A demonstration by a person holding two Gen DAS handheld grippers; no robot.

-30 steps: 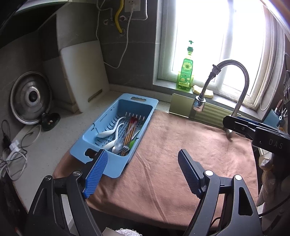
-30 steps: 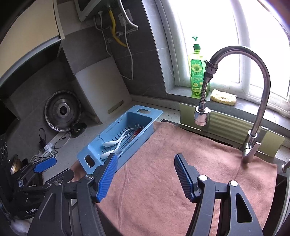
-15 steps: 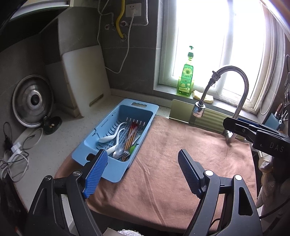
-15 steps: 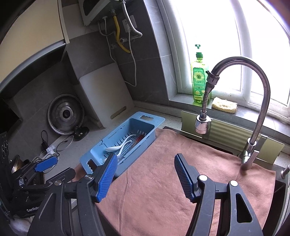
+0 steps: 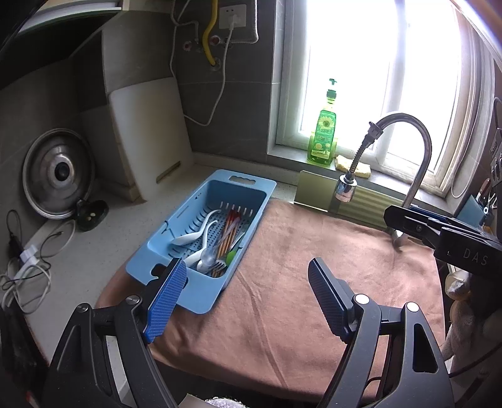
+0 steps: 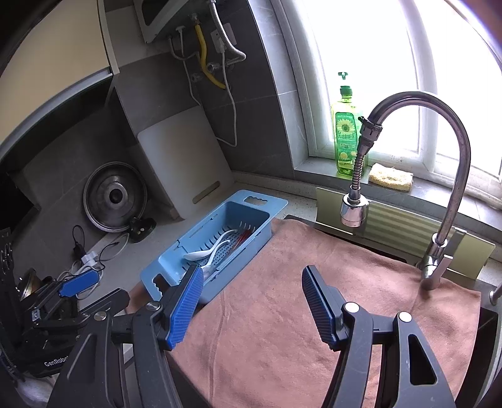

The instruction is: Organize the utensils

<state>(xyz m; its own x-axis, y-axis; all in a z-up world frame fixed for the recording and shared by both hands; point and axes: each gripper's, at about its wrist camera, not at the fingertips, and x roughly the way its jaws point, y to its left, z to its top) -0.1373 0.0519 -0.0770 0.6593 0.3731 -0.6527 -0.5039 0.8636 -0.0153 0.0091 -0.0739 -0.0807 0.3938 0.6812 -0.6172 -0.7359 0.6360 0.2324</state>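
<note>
Both views are pulled back a bit over the last second, left tongs (image 5: 246, 295) and right tongs (image 6: 251, 303) gaping with nothing held, utensils (image 5: 213, 244) all piled in the blue basket (image 5: 251, 188) on the counter (image 5: 94, 238), so sorting looks open either way.

Daylight floods through a white-framed window (image 5: 376, 78) at the back, washing out the panes. Below it runs a grey stone sill (image 6: 313, 168). The wall (image 5: 244, 125) beside the window is dark grey tile, with a white socket (image 5: 232, 17), a yellow hose (image 5: 209, 34) and white cables hanging down it. A speckled pale tabletop (image 5: 81, 251) runs along the left. A beige cabinet front (image 6: 47, 72) hangs at the upper left in the right wrist view.
</note>
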